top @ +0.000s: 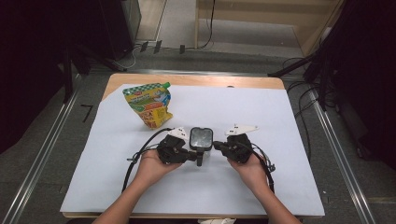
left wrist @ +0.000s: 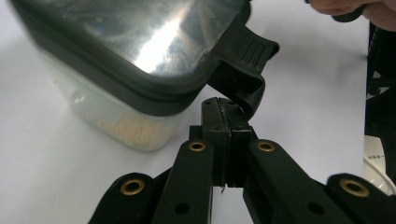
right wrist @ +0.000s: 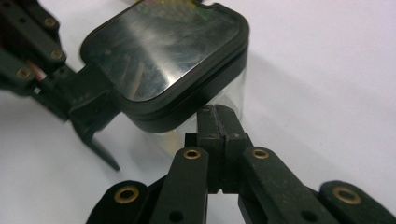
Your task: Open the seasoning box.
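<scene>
A small clear container with a glossy black-rimmed lid stands on the white sheet between my two grippers. Pale grains lie in its bottom. A black latch flap hangs open from one side of the lid. My left gripper is shut with nothing between its jaws, and its tips sit right under that flap. My right gripper is also shut and empty, its tips against the container's clear wall just below the lid rim. In the high view the left gripper and the right gripper flank the container.
A colourful yellow and green spouted pouch stands at the back left of the white sheet. The sheet covers a wooden table. Cables trail from both grippers toward the front edge. Dark stands and floor cables surround the table.
</scene>
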Action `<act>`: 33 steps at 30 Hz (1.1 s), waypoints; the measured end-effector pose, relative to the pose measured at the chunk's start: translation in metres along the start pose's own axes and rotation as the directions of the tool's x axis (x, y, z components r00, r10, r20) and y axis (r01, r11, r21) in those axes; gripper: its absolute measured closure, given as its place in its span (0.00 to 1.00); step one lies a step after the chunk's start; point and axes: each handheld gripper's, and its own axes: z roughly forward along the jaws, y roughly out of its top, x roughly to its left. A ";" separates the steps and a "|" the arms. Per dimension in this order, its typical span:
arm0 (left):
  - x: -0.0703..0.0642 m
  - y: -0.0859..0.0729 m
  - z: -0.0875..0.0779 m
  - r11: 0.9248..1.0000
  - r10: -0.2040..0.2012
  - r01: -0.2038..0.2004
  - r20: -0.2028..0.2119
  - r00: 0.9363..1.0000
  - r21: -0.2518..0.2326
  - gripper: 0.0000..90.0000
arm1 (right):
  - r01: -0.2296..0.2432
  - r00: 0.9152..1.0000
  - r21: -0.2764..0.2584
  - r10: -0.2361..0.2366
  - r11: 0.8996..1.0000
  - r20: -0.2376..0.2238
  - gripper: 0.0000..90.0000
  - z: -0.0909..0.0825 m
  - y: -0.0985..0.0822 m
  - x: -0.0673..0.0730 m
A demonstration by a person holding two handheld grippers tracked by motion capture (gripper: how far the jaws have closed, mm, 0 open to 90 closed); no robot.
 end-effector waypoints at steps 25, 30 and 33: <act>-0.010 0.006 -0.022 1.000 -0.018 0.017 0.088 0.996 0.005 0.89 | 0.002 1.000 -0.003 -0.002 1.000 -0.030 1.00 -0.034 -0.007 0.006; -0.001 0.003 -0.037 0.999 -0.043 0.043 0.070 0.997 -0.006 0.74 | -0.003 0.998 0.005 0.003 1.000 -0.060 1.00 -0.041 -0.015 0.019; 0.006 0.001 -0.042 0.998 -0.067 0.067 0.071 0.995 -0.002 0.67 | 0.007 0.997 0.015 -0.006 1.000 -0.071 1.00 -0.042 -0.022 0.028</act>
